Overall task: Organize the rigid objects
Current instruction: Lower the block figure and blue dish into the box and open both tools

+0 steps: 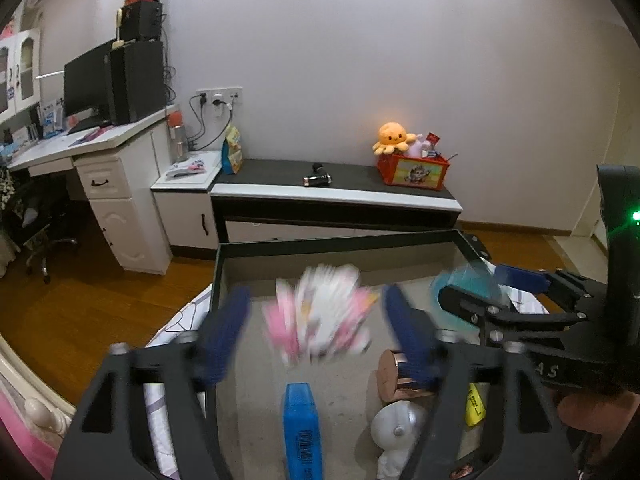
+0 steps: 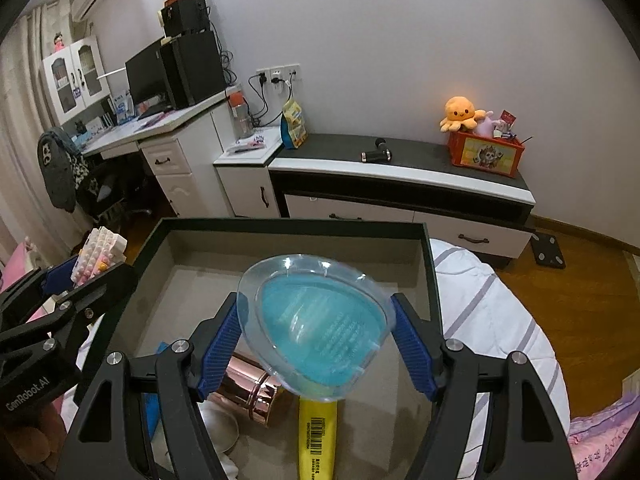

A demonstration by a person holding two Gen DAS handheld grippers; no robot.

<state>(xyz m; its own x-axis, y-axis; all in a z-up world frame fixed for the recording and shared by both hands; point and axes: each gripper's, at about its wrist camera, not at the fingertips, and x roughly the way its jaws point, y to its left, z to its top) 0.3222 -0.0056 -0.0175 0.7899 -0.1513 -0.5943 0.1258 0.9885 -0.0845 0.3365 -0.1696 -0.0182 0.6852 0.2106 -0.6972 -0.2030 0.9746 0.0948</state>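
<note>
A dark open box (image 1: 224, 264) (image 2: 432, 272) lies on the bed. My left gripper (image 1: 316, 320) is open above it; a pink and white block toy (image 1: 320, 316), blurred, hangs between the blue fingers without touching them. In the right wrist view the same toy (image 2: 100, 256) shows at the left gripper's tip. My right gripper (image 2: 316, 332) is shut on a clear shell with a blue insert (image 2: 316, 328), held over the box. In the box lie a blue bar (image 1: 302, 428), a yellow bar (image 2: 318, 436), a copper cylinder (image 2: 252, 396) and a white round thing (image 1: 396, 428).
The bed with striped sheets (image 2: 492, 312) carries the box. Beyond it stand a low dark-topped cabinet (image 2: 400, 168), an orange toy crate (image 2: 486, 154) and a white desk with a monitor (image 2: 148, 76). Wooden floor (image 1: 100, 300) lies to the left.
</note>
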